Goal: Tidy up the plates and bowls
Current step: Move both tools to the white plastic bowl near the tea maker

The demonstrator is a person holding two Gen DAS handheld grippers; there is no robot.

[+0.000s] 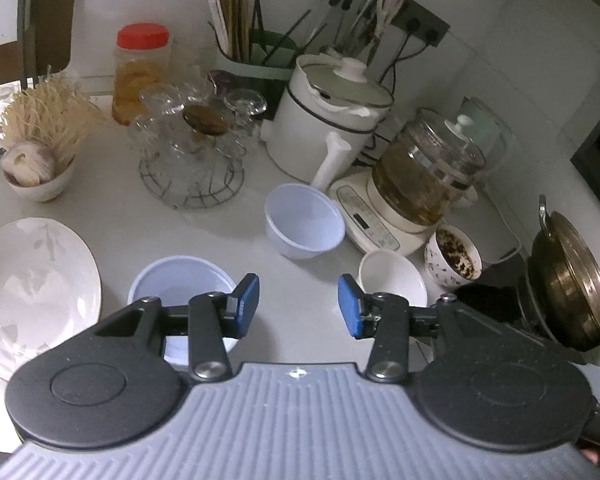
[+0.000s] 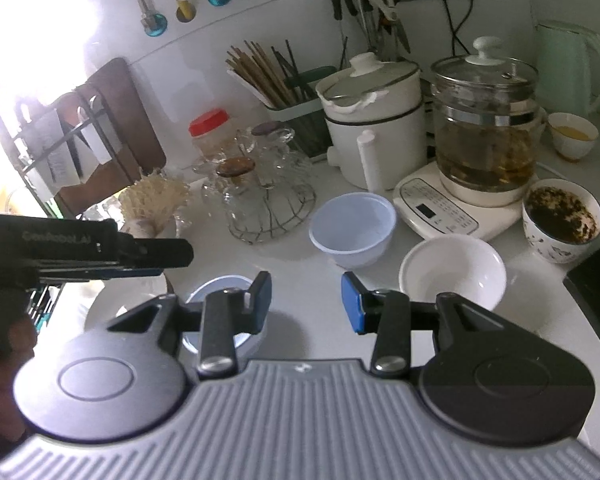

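Left gripper (image 1: 298, 306): jaws parted, nothing btwn, hovering over bare desk (image 1: 236, 236) at lower centre. Right gripper (image 2: 306, 302): jaws parted, empty, same posture. Lavender bowl (image 1: 172, 276) lower left of centre, partly behind left finger. White plate (image 1: 32, 288) at left edge, just beside it. Pale blue bowl (image 1: 304, 220) mid-frame, upright. White bowl (image 1: 396, 280) right of centre, near patterned cup (image 1: 454, 258) w/ dark residue.

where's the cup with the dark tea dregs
In both views it sits at the right: the floral cup stands by the kettle base, just behind the white bowl.
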